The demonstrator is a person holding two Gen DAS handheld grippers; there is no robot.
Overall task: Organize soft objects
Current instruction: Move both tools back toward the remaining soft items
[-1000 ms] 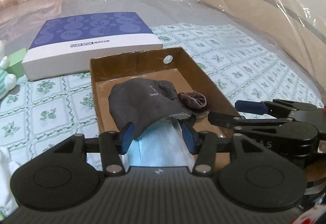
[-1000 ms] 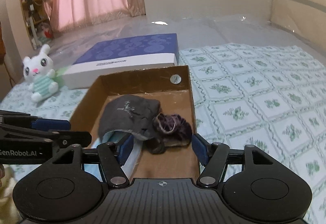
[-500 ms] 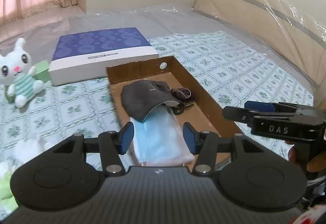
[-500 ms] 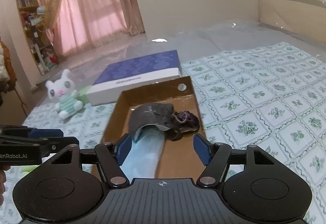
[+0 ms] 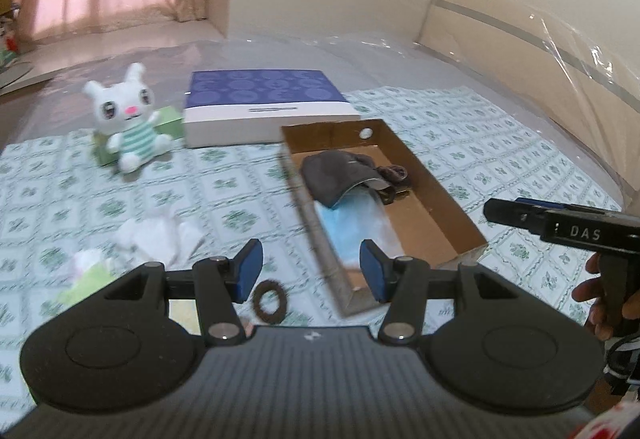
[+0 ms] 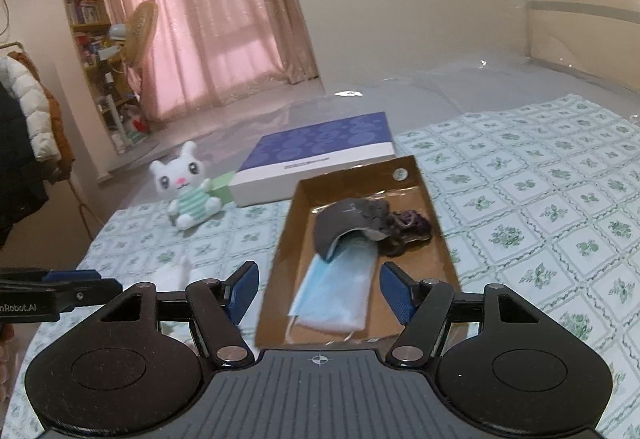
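Observation:
A brown cardboard tray (image 5: 452, 195) (image 6: 292, 215) lies on the patterned bed cover. Inside it are a grey cap (image 5: 334, 173) (image 6: 348, 221), a blue face mask (image 5: 352, 227) (image 6: 336, 291) partly under the cap, and a dark purple scrunchie (image 5: 394, 175) (image 6: 412, 221). My left gripper (image 5: 311, 275) is open and empty, raised near the tray's near left corner. My right gripper (image 6: 319, 289) is open and empty above the tray's near end. On the cover to the left lie a white plush rabbit (image 5: 128, 123) (image 6: 186, 187), a white cloth (image 5: 160, 235), a pale green soft item (image 5: 90, 275) and a brown hair tie (image 5: 270, 301).
A blue and white flat box (image 5: 264, 107) (image 6: 320, 155) lies behind the tray, with a small green box (image 5: 166, 121) beside the rabbit. A plastic-wrapped headboard (image 5: 540, 51) stands at the right. Pink curtains, a shelf and hanging coats (image 6: 24, 127) are at the left.
Both grippers have pulled back and risen from the tray, which now looks smaller and farther. The rabbit, white cloth, green item and hair tie have come into the left wrist view.

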